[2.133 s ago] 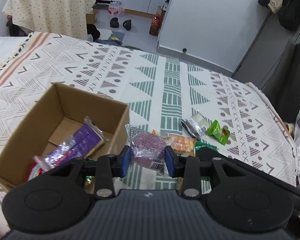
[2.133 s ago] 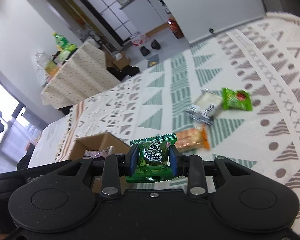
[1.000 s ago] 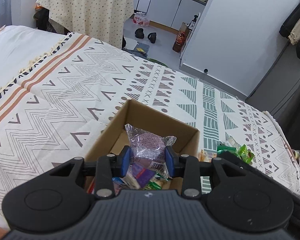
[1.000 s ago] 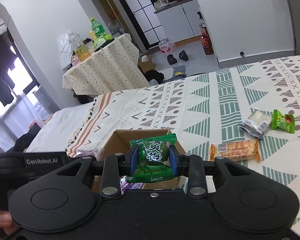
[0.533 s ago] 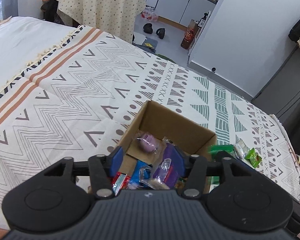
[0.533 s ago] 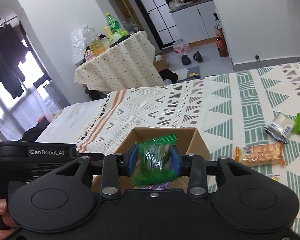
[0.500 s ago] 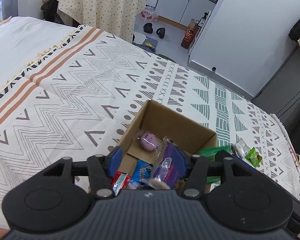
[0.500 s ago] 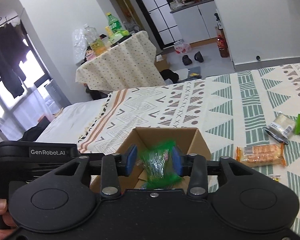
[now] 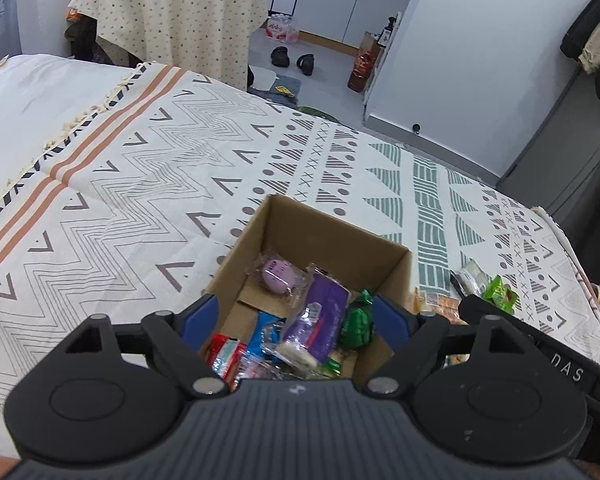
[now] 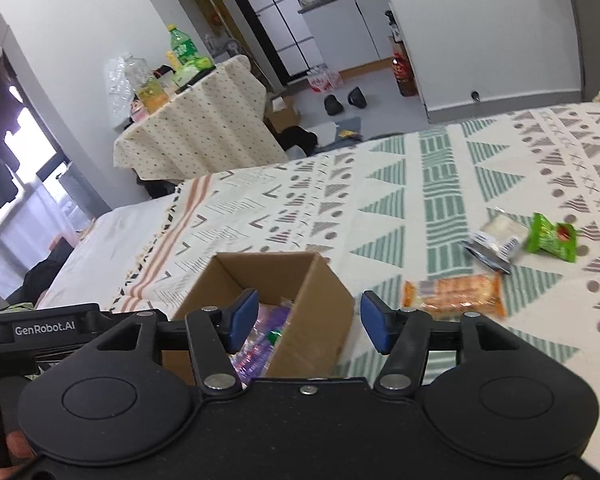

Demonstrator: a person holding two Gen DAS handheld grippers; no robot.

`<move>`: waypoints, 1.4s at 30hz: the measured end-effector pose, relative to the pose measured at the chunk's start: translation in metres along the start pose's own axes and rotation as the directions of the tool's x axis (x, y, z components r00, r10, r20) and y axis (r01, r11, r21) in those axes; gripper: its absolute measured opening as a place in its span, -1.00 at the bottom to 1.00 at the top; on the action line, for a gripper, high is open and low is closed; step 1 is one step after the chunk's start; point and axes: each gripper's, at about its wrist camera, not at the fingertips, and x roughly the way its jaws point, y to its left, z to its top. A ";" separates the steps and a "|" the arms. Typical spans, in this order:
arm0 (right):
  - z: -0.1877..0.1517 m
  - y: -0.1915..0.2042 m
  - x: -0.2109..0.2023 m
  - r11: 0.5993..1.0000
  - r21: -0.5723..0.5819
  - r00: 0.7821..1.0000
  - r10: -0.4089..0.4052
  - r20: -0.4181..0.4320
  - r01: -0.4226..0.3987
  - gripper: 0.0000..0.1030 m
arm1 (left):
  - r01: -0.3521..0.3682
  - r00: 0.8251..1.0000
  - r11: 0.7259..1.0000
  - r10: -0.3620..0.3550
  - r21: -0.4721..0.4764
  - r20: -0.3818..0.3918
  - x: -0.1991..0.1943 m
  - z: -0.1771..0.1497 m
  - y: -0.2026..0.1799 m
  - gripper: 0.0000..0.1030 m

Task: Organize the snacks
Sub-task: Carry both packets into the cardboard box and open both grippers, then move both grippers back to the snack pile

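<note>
Cardboard box (image 9: 392,264) on patterned bedspread (image 9: 140,200), snacks heaped inside. Left gripper (image 9: 296,316) above box, jaws spread, empty. Right gripper (image 10: 308,322) over box's right wall, jaws spread, empty. Right of box: orange cracker pack (image 10: 454,294), white packet (image 10: 496,240), green candy (image 10: 552,238).

1. The left gripper (image 9: 296,316) hangs over the box (image 9: 336,236) with its jaws spread wide and nothing between them.
2. In the box lie a pink snack (image 9: 278,274), a purple pack (image 9: 320,320), a green candy (image 9: 358,320) and a red pack (image 9: 224,354).
3. Just right of the box, an orange pack (image 9: 440,300), a white pack (image 9: 470,276) and a green pack (image 9: 500,290) lie on the blanket (image 9: 140,184).
</note>
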 end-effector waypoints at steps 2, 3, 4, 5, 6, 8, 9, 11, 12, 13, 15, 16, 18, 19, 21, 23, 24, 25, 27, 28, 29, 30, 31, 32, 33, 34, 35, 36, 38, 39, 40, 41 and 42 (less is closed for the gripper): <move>0.000 -0.005 -0.003 1.000 0.002 1.000 -0.002 -0.009 0.002 0.13 | 0.000 1.000 1.000 0.000 0.009 0.000 -0.001 -0.002 -0.006 0.63; 0.000 -0.007 -0.005 1.000 0.004 1.000 -0.006 -0.013 0.006 0.14 | 0.001 1.000 1.000 -0.001 0.014 -0.001 -0.002 -0.002 -0.008 0.63; -0.001 -0.009 -0.006 1.000 0.007 1.000 -0.008 -0.015 0.008 0.14 | 0.004 1.000 1.000 -0.004 0.019 -0.002 -0.003 -0.002 -0.010 0.64; -0.001 -0.011 -0.008 1.000 0.012 1.000 -0.009 -0.018 0.009 0.14 | 0.006 1.000 1.000 -0.006 0.024 0.000 -0.004 -0.002 -0.013 0.64; 0.000 -0.014 -0.009 1.000 0.018 1.000 -0.011 -0.020 0.012 0.14 | 0.007 1.000 1.000 -0.007 0.029 0.003 -0.006 -0.003 -0.015 0.64; 0.001 -0.019 -0.013 0.999 0.030 1.000 -0.019 -0.021 0.020 0.15 | 0.004 1.000 0.999 -0.005 0.038 0.007 -0.007 -0.003 -0.020 0.64; 0.001 -0.023 -0.015 0.999 0.037 1.000 -0.022 -0.022 0.022 0.15 | 0.004 1.000 0.999 -0.005 0.040 0.008 -0.008 -0.003 -0.023 0.64; 0.002 -0.029 -0.019 0.998 0.051 0.999 -0.026 -0.019 0.027 0.15 | 0.009 1.000 0.999 -0.009 0.047 0.009 -0.010 -0.004 -0.029 0.64; 0.003 -0.032 -0.021 0.998 0.058 0.999 -0.028 -0.018 0.029 0.16 | 0.010 1.000 0.999 -0.011 0.051 0.010 -0.011 -0.004 -0.031 0.64; 0.004 -0.036 -0.024 0.997 0.067 0.999 -0.029 -0.016 0.030 0.16 | 0.009 1.000 0.998 -0.010 0.055 0.011 -0.011 -0.005 -0.035 0.64; 0.005 -0.043 -0.029 0.996 0.081 0.999 -0.031 -0.011 0.032 0.16 | 0.015 1.000 0.998 -0.016 0.064 0.013 -0.012 -0.006 -0.041 0.64; 0.005 -0.046 -0.032 0.995 0.089 0.999 -0.033 -0.008 0.033 0.16 | 0.020 1.000 0.998 -0.021 0.067 0.013 -0.013 -0.006 -0.044 0.64; 0.005 -0.051 -0.036 0.994 0.101 0.999 -0.037 -0.002 0.037 0.16 | 0.026 1.000 0.997 -0.027 0.076 0.012 -0.012 -0.008 -0.051 0.64; 0.005 -0.054 -0.038 0.994 0.105 0.999 -0.040 0.001 0.040 0.16 | 0.030 0.999 0.996 -0.031 0.081 0.010 -0.012 -0.009 -0.054 0.64; 0.004 -0.059 -0.041 0.993 0.113 0.999 -0.046 0.005 0.045 0.16 | 0.042 0.999 0.995 -0.043 0.092 0.007 -0.011 -0.010 -0.060 0.64; 0.004 -0.064 -0.042 0.991 0.124 0.998 -0.055 0.002 0.054 0.16 | 0.054 0.998 0.993 -0.055 0.106 0.005 -0.010 -0.011 -0.067 0.64; 0.004 -0.067 -0.042 0.990 0.130 0.998 -0.061 -0.002 0.060 0.16 | 0.058 0.998 0.992 -0.059 0.113 0.005 -0.009 -0.012 -0.071 0.64; 0.003 -0.069 -0.041 0.988 0.136 0.998 -0.066 -0.007 0.066 0.16 | 0.061 0.998 0.991 -0.062 0.120 0.005 -0.009 -0.013 -0.075 0.64; 0.002 -0.074 -0.040 0.986 0.149 0.997 -0.073 -0.015 0.075 0.16 | 0.068 0.998 0.988 -0.069 0.135 0.008 -0.008 -0.015 -0.081 0.64; 0.002 -0.075 -0.040 0.985 0.154 0.997 -0.078 -0.018 0.079 0.16 | 0.071 0.997 0.987 -0.073 0.144 0.009 -0.007 -0.015 -0.084 0.64; 0.002 -0.077 -0.040 0.984 0.160 0.997 -0.081 -0.018 0.083 0.16 | 0.073 0.997 0.986 -0.075 0.150 0.010 -0.007 -0.016 -0.086 0.64; 0.001 -0.079 -0.041 0.982 0.167 0.996 -0.084 -0.018 0.086 0.16 | 0.075 0.997 0.985 -0.078 0.155 0.011 -0.006 -0.016 -0.089 0.64; 0.000 -0.080 -0.041 0.981 0.172 0.996 -0.086 -0.020 0.088 0.15 | 0.075 0.997 0.984 -0.078 0.161 0.012 -0.004 -0.016 -0.091 0.63; -0.001 -0.081 -0.040 0.981 0.173 0.996 -0.088 -0.022 0.091 0.15 | 0.075 0.997 0.983 -0.078 0.169 0.013 -0.003 -0.016 -0.094 0.63; -0.002 -0.082 -0.039 0.980 0.173 0.995 -0.091 -0.026 0.094 0.14 | 0.078 0.997 0.980 -0.081 0.182 0.010 -0.001 -0.015 -0.098 0.63; -0.003 -0.083 -0.038 0.980 0.173 0.995 -0.095 -0.034 0.099 0.14 | 0.084 0.996 0.977 -0.087 0.194 0.008 0.001 -0.015 -0.101 0.62; -0.005 -0.084 -0.036 0.979 0.175 0.994 -0.098 -0.042 0.104 0.13 | 0.090 0.996 0.974 -0.093 0.207 0.007 0.003 -0.014 -0.104 0.62; -0.006 -0.085 -0.034 0.978 0.177 0.994 -0.101 -0.049 0.108 0.13 | 0.095 0.995 0.971 -0.098 0.219 0.004 0.005 -0.013 -0.108 0.61; -0.009 -0.088 -0.030 0.976 0.183 0.992 -0.110 -0.066 0.121 0.08 | 0.102 0.995 0.965 -0.104 0.240 -0.005 0.010 -0.012 -0.114 0.59; -0.010 -0.090 -0.028 0.974 0.187 0.991 -0.113 -0.075 0.125 0.04 | 0.105 0.994 0.963 -0.106 0.247 -0.009 0.012 -0.012 -0.117 0.59; -0.012 -0.092 -0.026 0.973 0.192 0.990 -0.115 -0.084 0.129 0.02 | 0.109 0.994 0.961 -0.109 0.254 -0.012 0.014 -0.012 -0.119 0.59; -0.014 -0.094 -0.024 0.971 0.196 0.989 -0.117 -0.093 0.134 -0.03 | 0.112 0.994 0.959 -0.112 0.261 -0.015 0.016 -0.012 -0.121 0.58; -0.016 -0.096 -0.021 0.970 0.200 0.988 -0.118 -0.102 0.137 -0.06 | 0.113 0.993 0.956 -0.113 0.269 -0.017 0.018 -0.012 -0.124 0.58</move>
